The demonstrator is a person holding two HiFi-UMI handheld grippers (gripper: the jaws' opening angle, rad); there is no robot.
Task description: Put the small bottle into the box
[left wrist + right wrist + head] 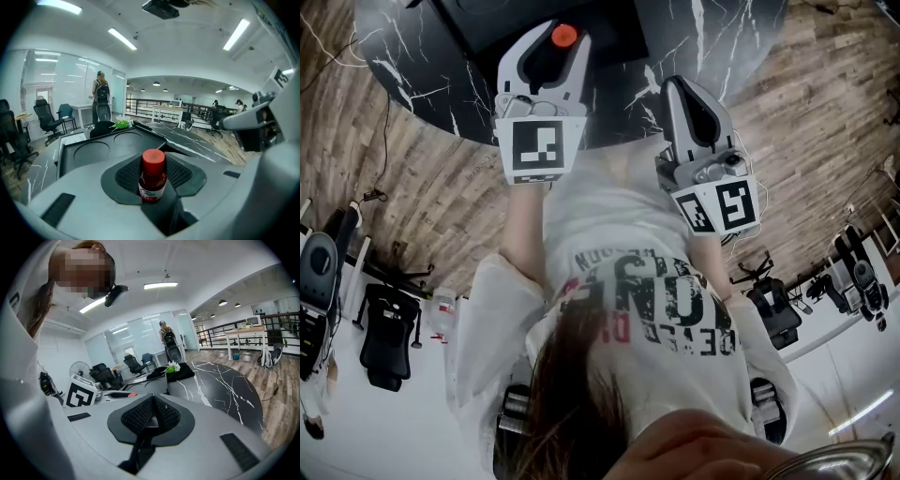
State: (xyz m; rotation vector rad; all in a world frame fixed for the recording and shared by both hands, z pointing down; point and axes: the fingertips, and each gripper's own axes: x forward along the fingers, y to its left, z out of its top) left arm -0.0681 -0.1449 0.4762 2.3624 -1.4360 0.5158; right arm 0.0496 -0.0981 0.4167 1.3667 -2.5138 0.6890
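**One bottle in hand, none in the box yet**

Progress: the pick-up looks done and the placing not yet done. The left gripper [542, 52] holds the small bottle [152, 179] upright between its fingers. The meshed pads [185, 173] stand part-way apart and press on the bottle's sides. Its red cap [153, 159] rises clear above the pads, and its white label sits low, near the root of the fingers.

Right gripper [151, 411]: fingers brought together, pads meeting, nothing between them. It is idle beside the left one, and both are raised over the black marble table [220, 390].

Containers:
- Box [70, 161]: a shallow black case lying just beyond the left fingertips, on the table. I take this for the target. Two round recesses show in its floor, and both look bare from here. Its near edge is hidden behind the finger pads, so I cannot vouch for that strip.
- Small bottle: capped, with dark reddish contents showing through the glass. The fill level is not readable.

Other: a sprig of green leaves [123, 124] lies on something dark past the far end of the box, well ahead of the fingers.

Left to do, by my reckoning: carry the bottle forward over the box, lower it in, and open the fingers. A recess is probably its seat, though that is a guess.
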